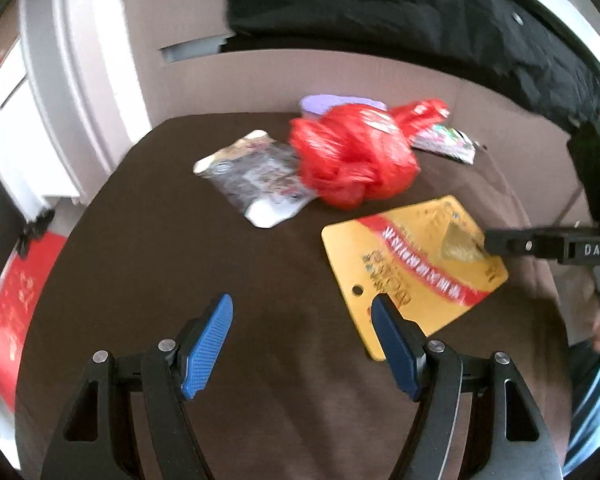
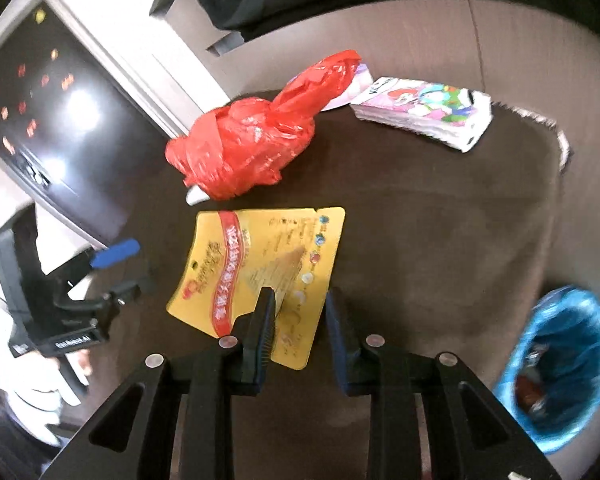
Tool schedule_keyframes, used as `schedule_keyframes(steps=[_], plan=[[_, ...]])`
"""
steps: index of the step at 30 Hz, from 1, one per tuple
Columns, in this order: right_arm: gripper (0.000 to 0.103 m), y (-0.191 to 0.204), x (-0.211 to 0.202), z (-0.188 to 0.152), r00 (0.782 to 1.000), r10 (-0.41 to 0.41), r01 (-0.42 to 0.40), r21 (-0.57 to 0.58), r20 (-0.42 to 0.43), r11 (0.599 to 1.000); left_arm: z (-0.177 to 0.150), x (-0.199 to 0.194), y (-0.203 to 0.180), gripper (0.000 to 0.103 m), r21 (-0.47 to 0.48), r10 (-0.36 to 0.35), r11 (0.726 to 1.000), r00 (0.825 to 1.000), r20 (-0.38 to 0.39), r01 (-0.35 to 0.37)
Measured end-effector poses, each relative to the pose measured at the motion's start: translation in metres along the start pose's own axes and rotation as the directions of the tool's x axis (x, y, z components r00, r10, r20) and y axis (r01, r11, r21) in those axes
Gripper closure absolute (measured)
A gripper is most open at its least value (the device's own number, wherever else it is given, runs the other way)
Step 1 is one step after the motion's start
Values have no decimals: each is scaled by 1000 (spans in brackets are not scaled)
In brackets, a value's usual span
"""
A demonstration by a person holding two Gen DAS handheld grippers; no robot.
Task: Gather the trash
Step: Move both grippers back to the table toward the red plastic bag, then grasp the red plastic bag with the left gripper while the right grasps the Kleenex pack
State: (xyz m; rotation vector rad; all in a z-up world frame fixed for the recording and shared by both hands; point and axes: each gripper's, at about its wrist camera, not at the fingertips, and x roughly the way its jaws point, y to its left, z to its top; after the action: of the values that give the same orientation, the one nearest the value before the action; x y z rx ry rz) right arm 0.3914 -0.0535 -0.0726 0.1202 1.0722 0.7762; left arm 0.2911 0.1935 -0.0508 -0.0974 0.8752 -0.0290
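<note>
Trash lies scattered on dark brown tabletop [image 2: 440, 220]: yellow card package [image 2: 260, 276] flat near front, knotted red plastic bag [image 2: 244, 148] just behind it, silver wrapper [image 1: 256, 178] touching the bag's left side, colourful tissue pack [image 2: 424, 112] at far edge. Right gripper [image 2: 298, 300] hovers over yellow package, jaws parted, holding nothing. Left gripper [image 1: 302, 306] jaws spread wide, empty, right finger over the package's corner. Blue-lined bin [image 2: 560, 364] sits beside the tabletop, lower right.
</note>
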Motion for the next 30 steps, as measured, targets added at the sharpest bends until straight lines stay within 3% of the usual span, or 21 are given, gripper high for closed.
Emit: schedule_keyframes(steps=[3, 5, 6, 10, 13, 17, 20, 23, 25, 30], plan=[[77, 2, 14, 6, 999, 53, -53, 42, 5, 998, 2, -4, 22, 31, -75, -13, 997, 1000, 8, 13], [85, 7, 19, 11, 999, 45, -46, 38, 23, 998, 4, -7, 35, 31, -121, -23, 992, 1000, 17, 25], [98, 11, 23, 13, 999, 51, -52, 24, 13, 998, 6, -8, 40, 31, -136, -24, 990, 1000, 20, 26], [102, 30, 19, 15, 999, 53, -52, -50, 8, 997, 16, -13, 41, 31, -145, -62, 987, 996, 60, 70], [102, 36, 1, 17, 998, 38, -35, -80, 40, 996, 36, -13, 28, 31, -123, -129, 982, 984, 126, 144], [102, 29, -34, 25, 994, -24, 33, -88, 106, 996, 68, 12, 10, 31, -145, -186, 969, 978, 95, 198], [98, 27, -53, 24, 987, -108, 125, -142, 119, 982, 91, 29, 4, 31, -178, -163, 967, 981, 107, 180], [97, 32, -53, 14, 975, -193, 214, -228, 108, 950, 108, 56, -9, 31, -148, -120, 981, 991, 58, 127], [97, 33, -52, 7, 970, -218, 239, -266, 106, 934, 114, 76, -16, 31, -133, -86, 987, 996, 18, 88], [89, 20, -55, 16, 958, -240, 275, -263, 159, 925, 117, 94, -21, 31, -162, -117, 980, 993, -27, 112]])
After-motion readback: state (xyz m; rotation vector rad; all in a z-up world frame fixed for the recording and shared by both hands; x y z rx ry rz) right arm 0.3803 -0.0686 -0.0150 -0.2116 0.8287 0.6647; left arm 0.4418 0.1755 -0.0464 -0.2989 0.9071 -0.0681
